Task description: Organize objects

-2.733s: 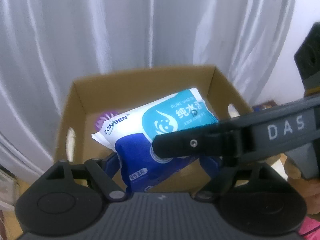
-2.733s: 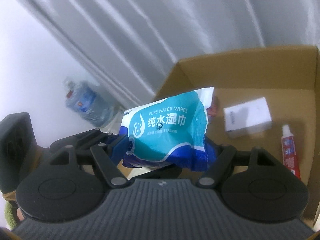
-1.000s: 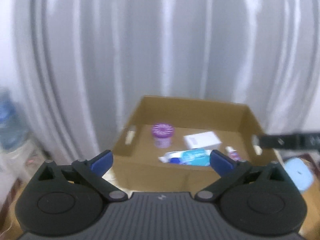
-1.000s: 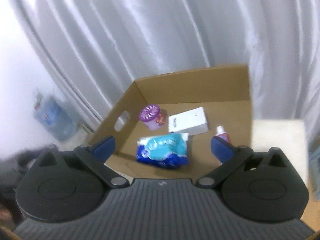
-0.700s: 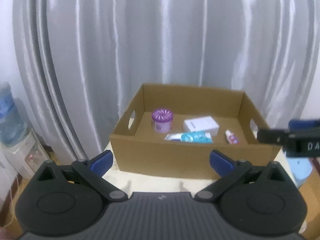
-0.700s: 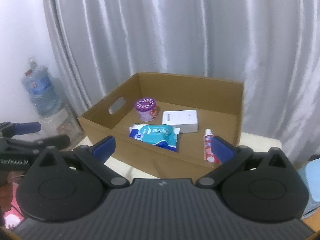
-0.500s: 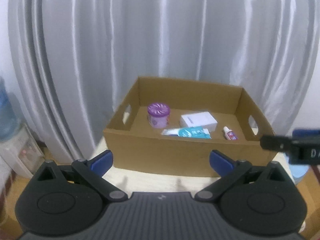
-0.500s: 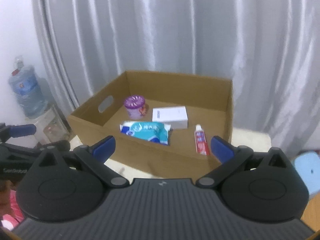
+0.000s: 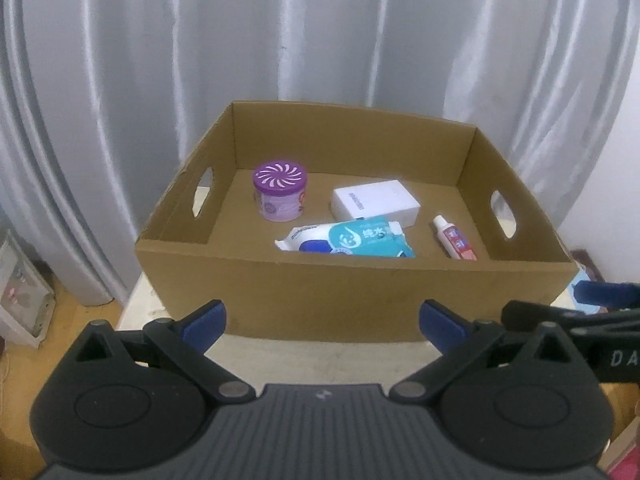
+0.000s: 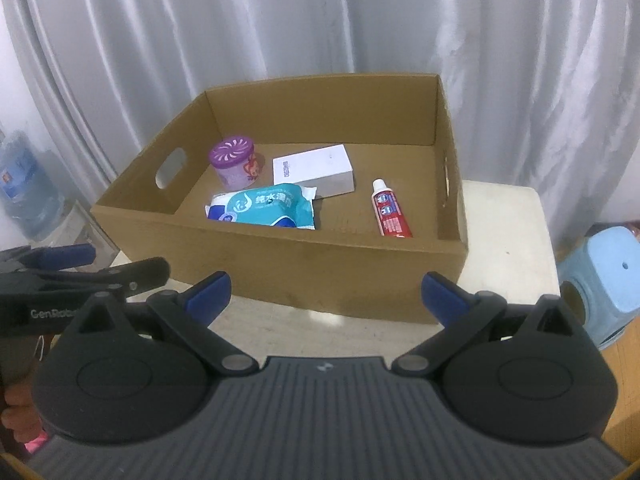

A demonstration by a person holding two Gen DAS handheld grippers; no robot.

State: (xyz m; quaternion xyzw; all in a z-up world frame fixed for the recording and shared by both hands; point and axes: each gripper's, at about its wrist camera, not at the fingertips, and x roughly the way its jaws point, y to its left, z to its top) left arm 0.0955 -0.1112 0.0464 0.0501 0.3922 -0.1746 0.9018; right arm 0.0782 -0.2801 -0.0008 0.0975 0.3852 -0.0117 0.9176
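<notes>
Item 1, cardboard box (image 9: 352, 296): brown, open-topped, with an oval hand-hole in each short wall. It stands on a pale table (image 10: 504, 240) before a grey curtain (image 9: 320, 40), and I take it as my landmark.

Item 2, wet wipes pack (image 9: 352, 238): soft pouch, teal and white with a dark blue patch and printed characters. It lies flat on the box floor, near the front wall, about mid-width.

Item 3, purple jar (image 9: 280, 192): lilac, round, with a swirl-patterned lid. It stands upright toward the box's left hand-hole wall.

Item 4, white carton (image 9: 376, 202): a flat rectangle just behind the wipes.

Item 5, toothpaste tube (image 10: 390, 208): red with a white cap, lying toward the box's right wall, apart from the rest.

Item 6, left gripper (image 9: 322, 320): I see it in front of the box, outside it, jaws spread wide and holding nothing.

Item 7, right gripper (image 10: 326, 290): likewise in front of the box, jaws wide apart and empty.

Item 8, blue stool (image 10: 600, 280): to the right of the box, past the table's edge.
</notes>
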